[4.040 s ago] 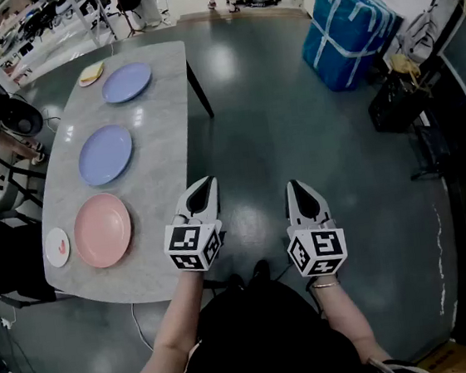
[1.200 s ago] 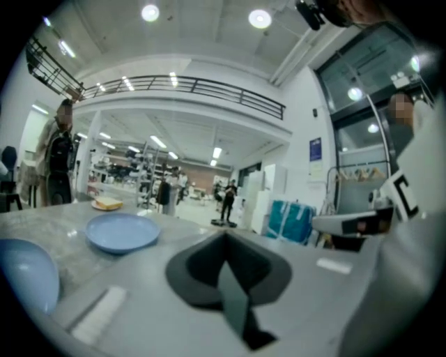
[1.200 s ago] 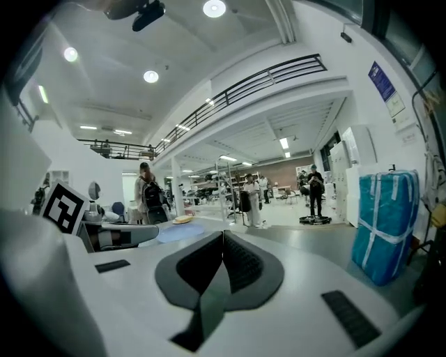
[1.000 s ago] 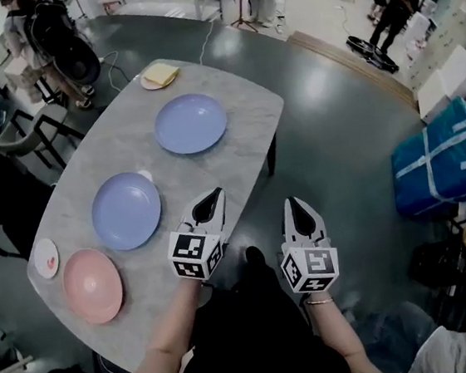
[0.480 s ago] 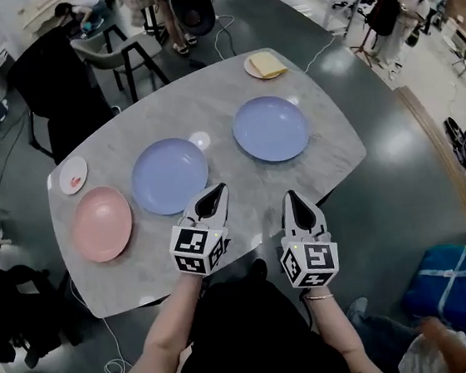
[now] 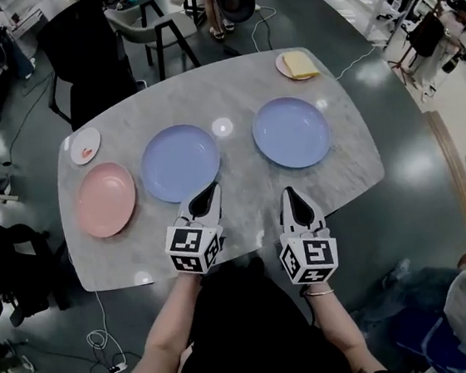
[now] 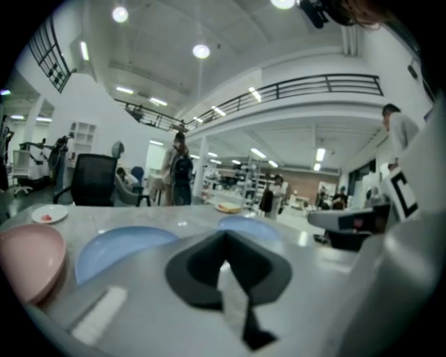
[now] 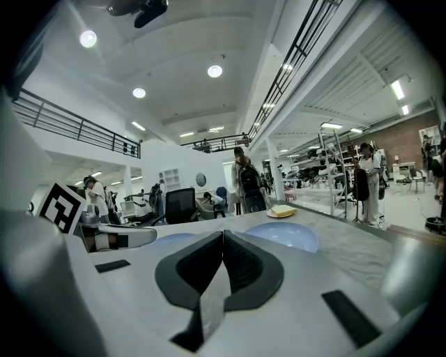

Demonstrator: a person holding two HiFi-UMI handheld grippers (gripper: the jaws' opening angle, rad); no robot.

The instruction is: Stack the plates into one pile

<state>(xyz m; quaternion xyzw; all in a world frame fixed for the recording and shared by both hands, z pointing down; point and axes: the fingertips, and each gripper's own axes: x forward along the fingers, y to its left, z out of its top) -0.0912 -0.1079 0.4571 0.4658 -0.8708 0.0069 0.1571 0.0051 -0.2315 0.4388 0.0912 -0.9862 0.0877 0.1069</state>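
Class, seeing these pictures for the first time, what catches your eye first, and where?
Three large plates lie apart in a row on the grey table: a pink plate left, a blue plate in the middle, a second blue plate right. Nearer the camera, the left gripper and right gripper hang side by side over the table, both shut and empty.

Before you: grey marbled counter. On it, left to right: pink plate, blue plate, second blue plate, all apart; small white saucer far left; yellow-topped saucer far right.
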